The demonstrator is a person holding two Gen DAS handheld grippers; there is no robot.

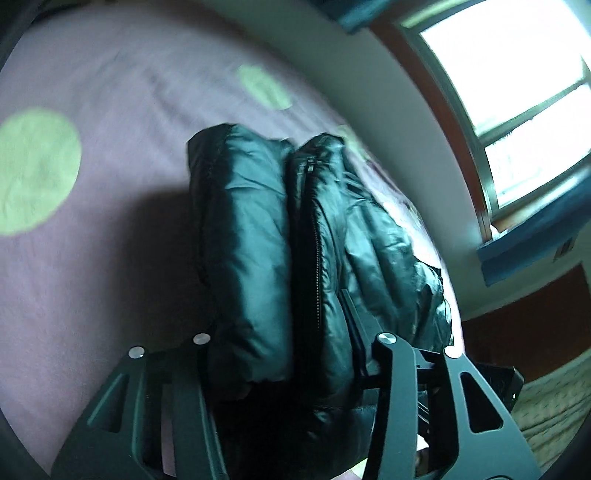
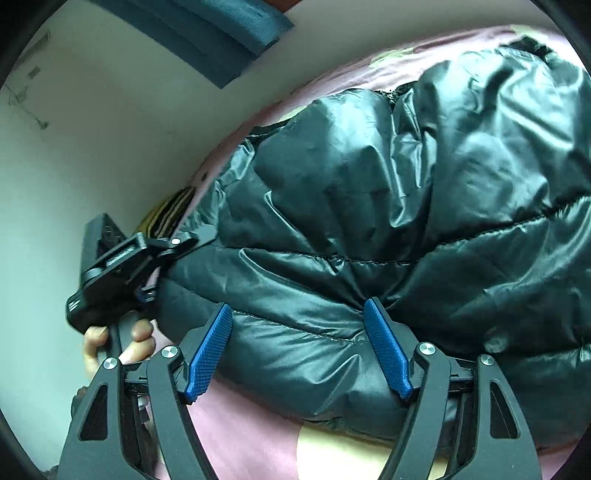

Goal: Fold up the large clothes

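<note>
A wide bed covered in a pale purple sheet (image 1: 110, 258) with large green dots fills most of what your left camera sees. A bright window (image 1: 517, 92) with a dark frame sits at the upper right of that view, and a pale wall (image 2: 92, 147) with a teal strip of fabric (image 2: 221, 33) fills the upper left of your right camera's view.

On the sheet lies the task's garment, a shiny black puffer jacket (image 2: 406, 203). It is bunched into thick, quilted folds. In the left view the jacket (image 1: 277, 240) shows two padded rolls side by side, with a zipper (image 1: 316, 258) running down the groove between them.

Your left gripper (image 1: 288, 332) has its jaws spread wide around both padded rolls at their near end. One finger presses against the right roll; the other finger is hidden behind the left roll. The fabric bulges between them, so the jaws pinch the jacket.

Your right gripper (image 2: 299, 347) has its jaws spread wide. The blue textured pads (image 2: 210, 354) press into a puffy fold at the jacket's near edge, one on each side, gripping it.

In the right view, your left gripper (image 2: 122, 266) appears at the jacket's left edge, with your left hand (image 2: 118, 343) wrapped around its handle.
</note>
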